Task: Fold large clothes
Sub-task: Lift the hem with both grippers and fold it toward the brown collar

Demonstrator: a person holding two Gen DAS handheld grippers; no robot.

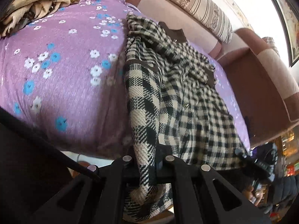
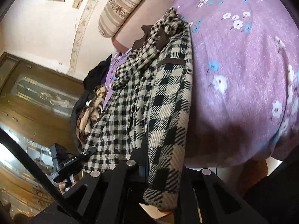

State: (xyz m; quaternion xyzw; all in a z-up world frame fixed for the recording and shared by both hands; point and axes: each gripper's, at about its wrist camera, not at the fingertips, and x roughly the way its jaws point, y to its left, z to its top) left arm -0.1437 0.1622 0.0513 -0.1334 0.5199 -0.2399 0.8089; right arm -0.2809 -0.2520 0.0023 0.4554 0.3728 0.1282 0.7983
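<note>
Nearest the lens, the left gripper (image 1: 147, 160) is clamped on the hem of the black-and-cream checked woven coat with brown trim (image 1: 179, 97), a fold of cloth drooping between its jaws. The right gripper (image 2: 164, 169) bites the same near hem further along, closed on the fabric; in the left wrist view it shows at the coat's other bottom corner (image 1: 248, 160).

So both grippers hold the near end, about equally close to it, and the coat runs straight away from them. Its long axis points across the purple floral-print bed (image 1: 65, 74), brown collar (image 1: 173, 32) at the far end.

I'd judge the coming move carries this hem up toward the collar.

No containers here. Beyond the coat, a striped bolster cushion (image 1: 201, 5) rests on the pink headboard; a crumpled tan blanket (image 1: 35, 1) sits well off to the coat's side.
</note>
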